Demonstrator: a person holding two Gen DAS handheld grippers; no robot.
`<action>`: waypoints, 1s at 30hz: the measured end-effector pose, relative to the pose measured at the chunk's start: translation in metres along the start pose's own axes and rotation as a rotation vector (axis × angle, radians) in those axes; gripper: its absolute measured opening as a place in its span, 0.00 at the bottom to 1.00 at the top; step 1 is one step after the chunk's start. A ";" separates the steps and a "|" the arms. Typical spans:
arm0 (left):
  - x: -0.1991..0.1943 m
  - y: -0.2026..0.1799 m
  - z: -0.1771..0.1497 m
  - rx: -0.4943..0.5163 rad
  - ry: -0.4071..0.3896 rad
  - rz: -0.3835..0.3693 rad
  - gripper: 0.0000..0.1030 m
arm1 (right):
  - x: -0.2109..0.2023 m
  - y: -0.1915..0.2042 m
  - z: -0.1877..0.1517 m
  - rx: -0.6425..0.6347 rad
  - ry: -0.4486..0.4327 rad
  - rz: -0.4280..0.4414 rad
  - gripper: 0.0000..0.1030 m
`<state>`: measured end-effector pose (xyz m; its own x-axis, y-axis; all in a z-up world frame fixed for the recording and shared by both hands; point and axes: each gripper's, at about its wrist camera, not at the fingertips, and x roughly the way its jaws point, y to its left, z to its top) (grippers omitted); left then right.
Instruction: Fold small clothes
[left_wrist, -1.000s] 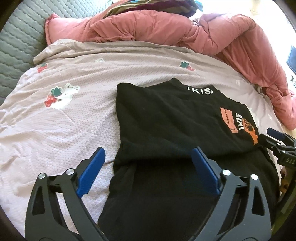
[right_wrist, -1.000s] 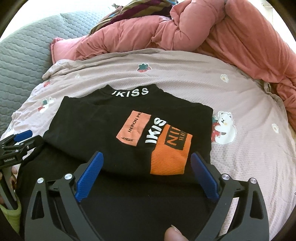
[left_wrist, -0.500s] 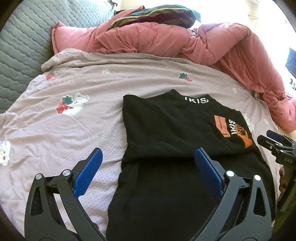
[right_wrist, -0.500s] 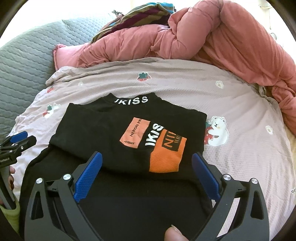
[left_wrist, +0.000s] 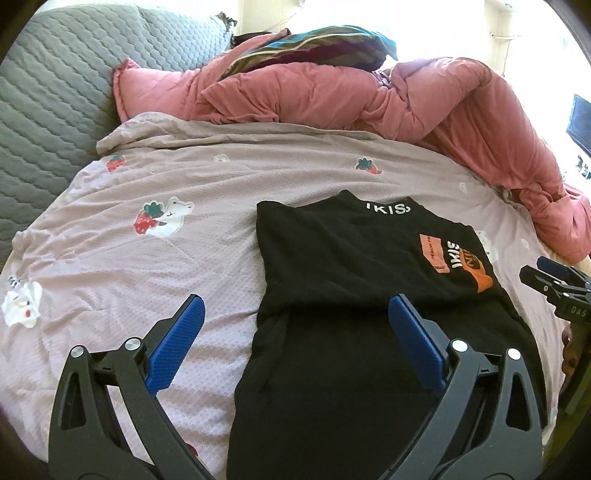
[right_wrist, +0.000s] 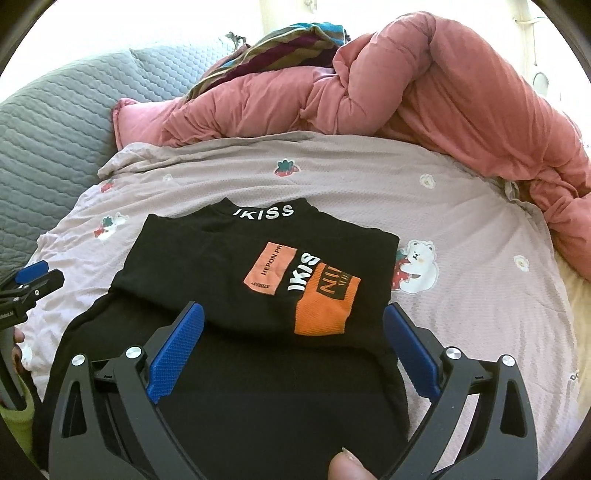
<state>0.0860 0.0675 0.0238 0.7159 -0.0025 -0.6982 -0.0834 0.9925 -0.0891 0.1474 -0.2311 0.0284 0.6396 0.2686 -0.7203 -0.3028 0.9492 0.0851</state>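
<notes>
while both tools hang just above the near part of the bed, the left gripper (left_wrist: 295, 325) has its jaws spread wide with nothing between them, its left blue pad over the pale sheet and its right pad over black cloth; the right gripper (right_wrist: 293, 332) is likewise wide apart and holds nothing, poised over the middle of the garment, with a fingertip (right_wrist: 345, 467) showing at the bottom edge of its view. each gripper shows at the side edge of the other's view. the black shirt (left_wrist: 351, 258) lies flat on the bed, its far part folded down over a longer black layer that runs toward the cameras, so that the fold edge crosses just beyond the pads. on its front sit 2 patches, a salmon one and an orange one (right_wrist: 327, 306), with white "ikiss" lettering between them and again on the collar (right_wrist: 266, 212). under it spreads the lilac sheet (left_wrist: 129, 266) printed with bears and strawberries. farther back a pink duvet (right_wrist: 424, 92) is bunched in a heap, a striped cloth (left_wrist: 314, 48) lies on top of it, and a grey quilted cover (left_wrist: 48, 110) fills the far left.
</notes>
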 end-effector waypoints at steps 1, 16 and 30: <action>-0.002 0.001 -0.001 0.002 0.002 -0.001 0.91 | -0.003 -0.001 -0.002 -0.005 -0.001 -0.003 0.94; -0.024 0.038 -0.032 -0.047 0.045 0.017 0.91 | -0.034 -0.004 -0.030 -0.028 0.003 -0.020 0.94; -0.049 0.055 -0.071 -0.056 0.083 0.029 0.85 | -0.051 -0.004 -0.050 -0.032 0.016 -0.016 0.94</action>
<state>-0.0024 0.1140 0.0027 0.6530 0.0142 -0.7573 -0.1438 0.9840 -0.1056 0.0803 -0.2570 0.0307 0.6335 0.2509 -0.7319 -0.3154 0.9476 0.0518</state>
